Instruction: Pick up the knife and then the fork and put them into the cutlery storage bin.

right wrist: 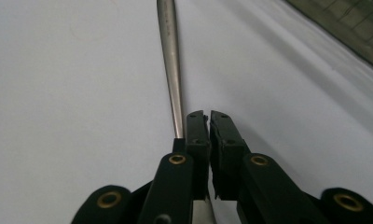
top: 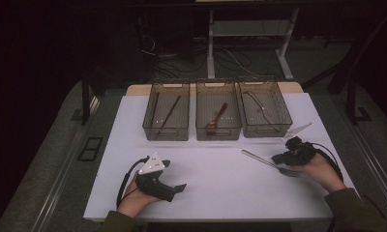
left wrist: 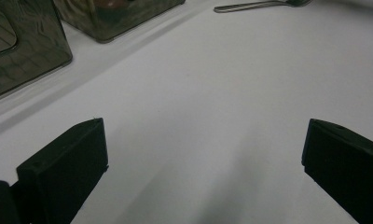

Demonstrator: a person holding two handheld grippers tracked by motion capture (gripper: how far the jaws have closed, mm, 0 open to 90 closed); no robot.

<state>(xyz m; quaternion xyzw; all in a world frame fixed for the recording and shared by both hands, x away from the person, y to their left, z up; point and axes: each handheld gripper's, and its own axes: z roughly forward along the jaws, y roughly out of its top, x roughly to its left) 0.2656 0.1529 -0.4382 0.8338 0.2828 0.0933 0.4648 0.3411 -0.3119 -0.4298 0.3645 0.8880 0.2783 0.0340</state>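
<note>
One long silver metal fork [top: 269, 163] lay on the white counter [top: 215, 179], its tined end hidden under the right tool [right wrist: 208, 114], whose jaws stood nearly shut beside the handle, grip unclear. The handle pointed toward the three smoky plastic bins [top: 218, 117]. The left tool [left wrist: 203, 154] gaped empty.
</note>
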